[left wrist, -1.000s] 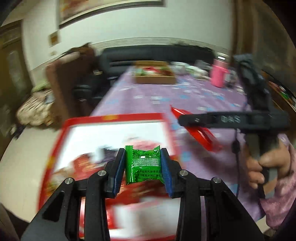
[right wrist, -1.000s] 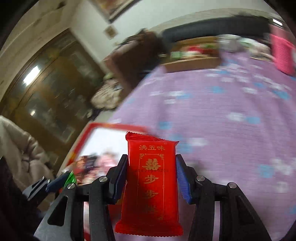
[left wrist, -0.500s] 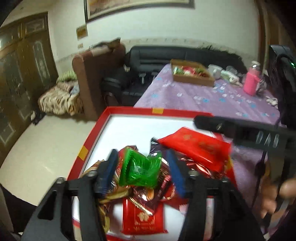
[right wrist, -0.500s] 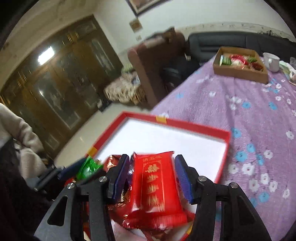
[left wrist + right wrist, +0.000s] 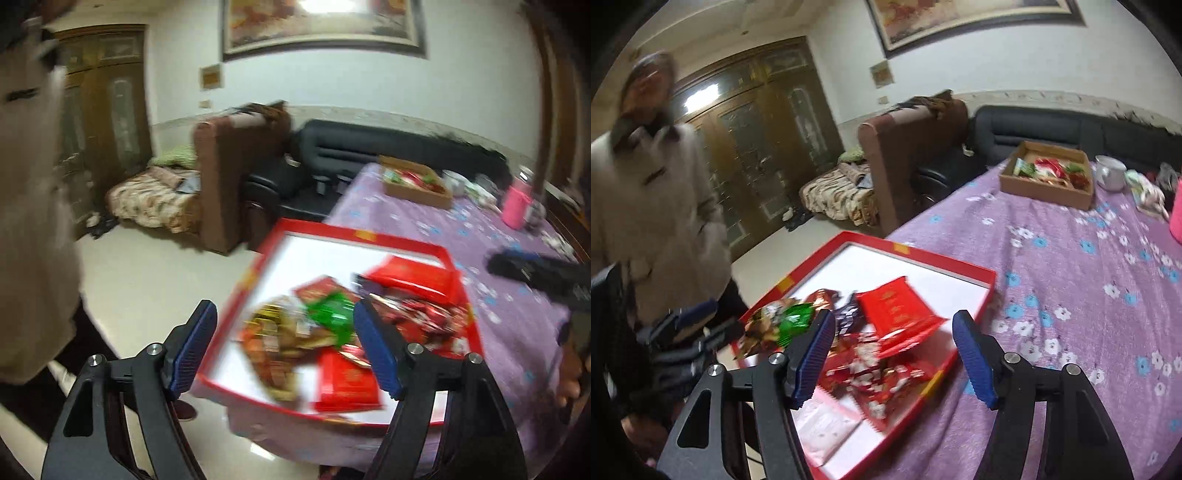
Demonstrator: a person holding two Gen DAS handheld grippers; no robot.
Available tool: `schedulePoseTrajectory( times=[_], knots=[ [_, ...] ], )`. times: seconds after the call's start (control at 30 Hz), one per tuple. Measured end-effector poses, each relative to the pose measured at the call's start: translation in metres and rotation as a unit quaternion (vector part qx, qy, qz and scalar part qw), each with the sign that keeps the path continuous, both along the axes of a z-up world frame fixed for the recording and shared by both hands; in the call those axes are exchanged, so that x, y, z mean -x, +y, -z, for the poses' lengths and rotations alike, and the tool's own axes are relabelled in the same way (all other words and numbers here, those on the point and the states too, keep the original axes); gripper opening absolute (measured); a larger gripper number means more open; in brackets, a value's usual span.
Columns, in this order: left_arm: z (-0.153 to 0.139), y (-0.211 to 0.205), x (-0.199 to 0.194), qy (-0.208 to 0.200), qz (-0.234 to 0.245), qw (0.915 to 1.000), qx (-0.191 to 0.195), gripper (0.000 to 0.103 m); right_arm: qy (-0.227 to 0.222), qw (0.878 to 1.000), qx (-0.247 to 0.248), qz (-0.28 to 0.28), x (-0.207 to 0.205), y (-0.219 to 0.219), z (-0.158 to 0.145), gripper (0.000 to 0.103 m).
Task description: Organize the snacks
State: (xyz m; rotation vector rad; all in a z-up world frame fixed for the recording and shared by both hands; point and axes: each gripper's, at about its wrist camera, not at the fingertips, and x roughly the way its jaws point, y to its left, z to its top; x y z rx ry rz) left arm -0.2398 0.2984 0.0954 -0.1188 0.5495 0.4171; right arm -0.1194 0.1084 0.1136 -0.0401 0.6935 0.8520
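Right wrist view: both the right tool [image 5: 894,354] and left tool [image 5: 284,350] are released, the red packet [image 5: 897,310] lying just ahead in the red tray [image 5: 960,269], while the cardboard box [image 5: 1049,184] sits far ahead across the desk [image 5: 1089,295].

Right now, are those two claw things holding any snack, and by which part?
Nothing. The left gripper and right gripper are both open; the snacks lie in the red box.

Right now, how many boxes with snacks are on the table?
2: the red box at the near table edge, below the open tongs, and the brown cardboard box at the far end by the sofa.
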Motion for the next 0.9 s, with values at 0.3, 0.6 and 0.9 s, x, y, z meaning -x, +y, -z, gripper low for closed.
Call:
schedulePoseTrajectory(
  times=[0.3, 0.6, 0.9],
  knots=[
    [-0.007, 0.055, 0.037, -0.029, -0.106, 0.993, -0.043, 0.084, -0.047, 0.984, -0.022, -0.168, 0.091, 0.041, -0.033, 0.075],
    [0.002, 0.079, 0.045, -0.005, -0.177, 0.9818, -0.069, 0.084, -0.118, 0.869, -0.097, -0.471, 0.241, 0.059, -0.095, 0.074],
    [-0.002, 0.055, 0.028, -0.013, -0.15, 0.9861, -0.071, 0.084, -0.058, 0.974, -0.036, -0.216, 0.122, 0.032, -0.056, 0.078]
  ],
)
